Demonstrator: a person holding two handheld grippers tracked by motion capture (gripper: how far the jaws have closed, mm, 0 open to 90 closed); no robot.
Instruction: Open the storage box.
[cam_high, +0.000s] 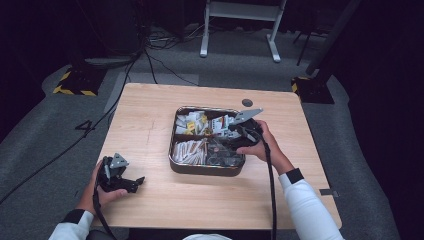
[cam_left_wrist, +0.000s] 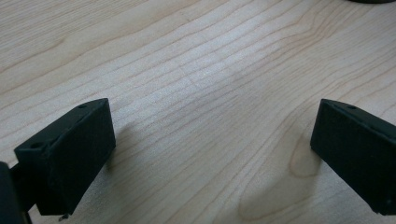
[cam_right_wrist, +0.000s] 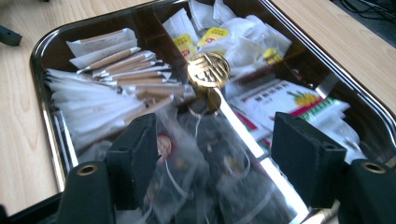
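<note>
Light wooden table (cam_high: 150, 115), grey carpeted floor (cam_high: 45, 130), white metal stand (cam_high: 240, 30) behind, dark unlit room

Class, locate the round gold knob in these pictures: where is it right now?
In the right gripper view, the gold knob stands at the tray's centre where its dividers cross, beyond the open right gripper.

A lab or recording studio, by its look: a lone wooden table (cam_high: 150, 125) stands on grey carpet (cam_high: 45, 125) with darkness all around. Black cables (cam_high: 150, 50) trail over the floor beyond the far edge, yellow-and-black hazard tape (cam_high: 75, 90) marks stand bases near both far corners, and a white metal frame (cam_high: 240, 25) stands behind.
</note>
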